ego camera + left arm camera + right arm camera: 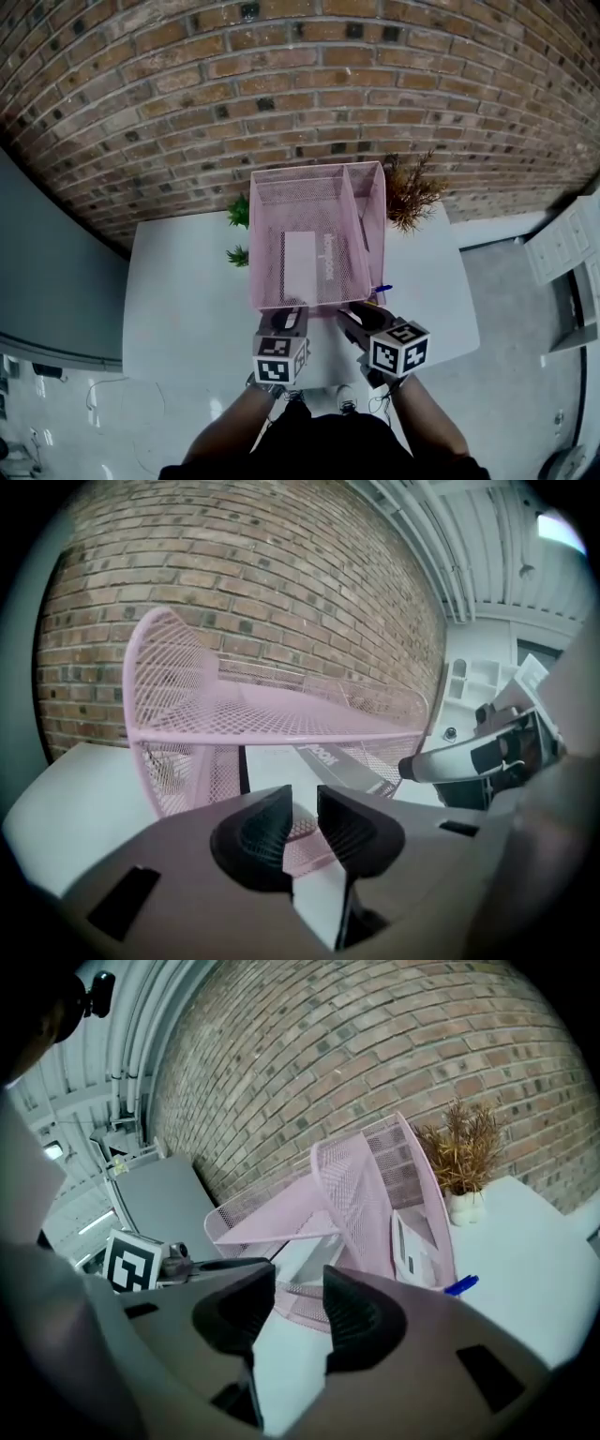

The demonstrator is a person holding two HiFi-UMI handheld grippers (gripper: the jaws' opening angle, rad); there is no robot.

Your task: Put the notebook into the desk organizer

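Note:
The pink mesh desk organizer (317,234) stands on the white table (178,300). A grey notebook (323,258) with a white panel lies inside its large compartment and shows through the mesh in the left gripper view (330,759) and the right gripper view (309,1252). My left gripper (292,309) hovers just before the organizer's front wall, its jaws a little apart with nothing between them (302,822). My right gripper (352,314) sits beside it at the front right corner, open and empty (298,1307).
A blue pen (382,289) lies by the organizer's front right corner. A dried brown plant (410,192) stands at the back right. Two small green plants (239,212) stand to the organizer's left. White papers (412,1246) stand in the narrow side compartment. A brick wall (300,84) rises behind.

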